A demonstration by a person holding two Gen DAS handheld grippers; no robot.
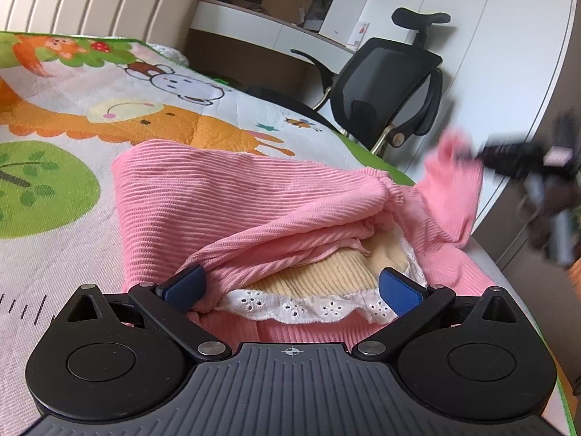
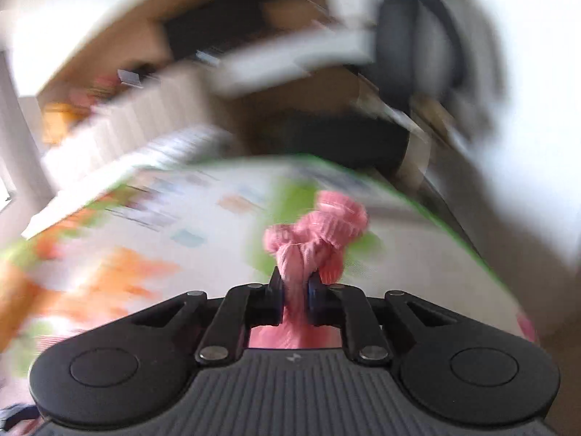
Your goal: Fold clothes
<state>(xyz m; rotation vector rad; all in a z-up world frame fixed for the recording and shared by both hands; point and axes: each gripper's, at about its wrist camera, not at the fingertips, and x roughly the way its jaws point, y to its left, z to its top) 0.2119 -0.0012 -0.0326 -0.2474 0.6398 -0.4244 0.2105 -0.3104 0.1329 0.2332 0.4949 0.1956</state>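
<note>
A pink ribbed garment (image 1: 203,196) lies crumpled on the cartoon-print bedspread (image 1: 65,116). Its cream lining (image 1: 319,276) and white lace trim (image 1: 290,307) show at the opening near me. My left gripper (image 1: 290,285) stands open right over that opening. The blue pads (image 1: 399,290) are wide apart, and the lace edge lies between them. At the right, one pink end (image 1: 454,178) is lifted off the bed by my blurred right gripper (image 1: 472,154). In the right wrist view, that gripper (image 2: 295,292) is shut on a bunched wad of pink fabric (image 2: 319,229).
A padded beige headboard (image 1: 90,3) closes off the far end of the bed. A black office chair (image 1: 392,87) and a white desk (image 1: 276,32) stand beyond the bed's green right edge (image 1: 385,161). A white cabinet wall (image 1: 508,54) is on the right.
</note>
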